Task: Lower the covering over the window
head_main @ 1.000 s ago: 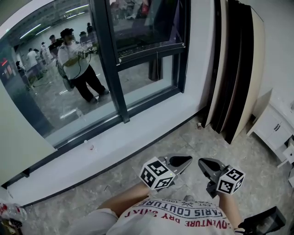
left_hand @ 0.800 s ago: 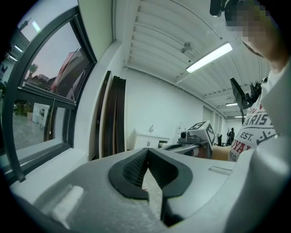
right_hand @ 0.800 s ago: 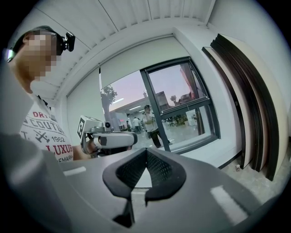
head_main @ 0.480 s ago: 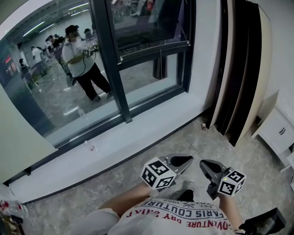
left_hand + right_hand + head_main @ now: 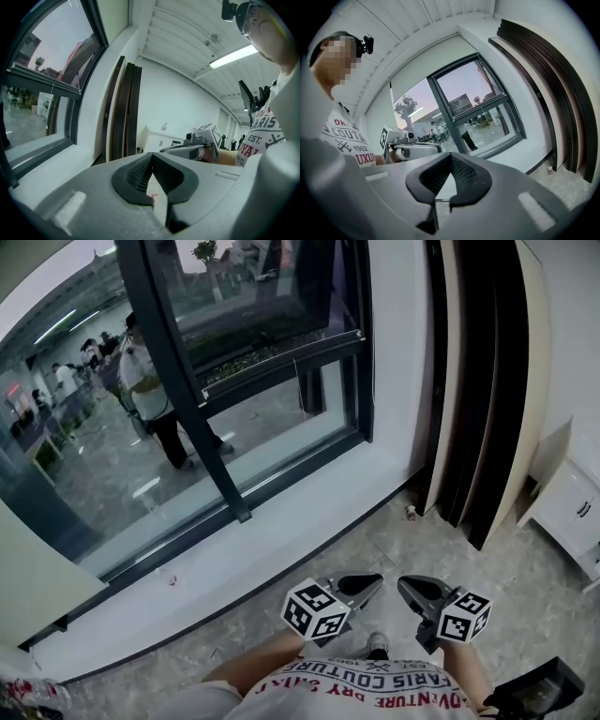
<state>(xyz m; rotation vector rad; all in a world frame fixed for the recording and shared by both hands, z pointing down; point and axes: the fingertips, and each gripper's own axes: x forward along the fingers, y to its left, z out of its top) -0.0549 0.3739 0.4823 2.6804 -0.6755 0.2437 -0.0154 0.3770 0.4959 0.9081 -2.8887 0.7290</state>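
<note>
The head view looks steeply down from above on the left gripper [image 5: 364, 583], the right gripper [image 5: 412, 589] and the window [image 5: 272, 371]. Each gripper view rides low, close behind its own jaws. Both share the window and the dark panels [image 5: 473, 409], seemingly bent by the lens.

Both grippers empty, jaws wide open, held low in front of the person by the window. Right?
No. The jaws are shut, not wide open: the left gripper view and right gripper view show the left gripper and right gripper closed with nothing between. The rest holds: both empty, held low in front of the person by the window.
</note>
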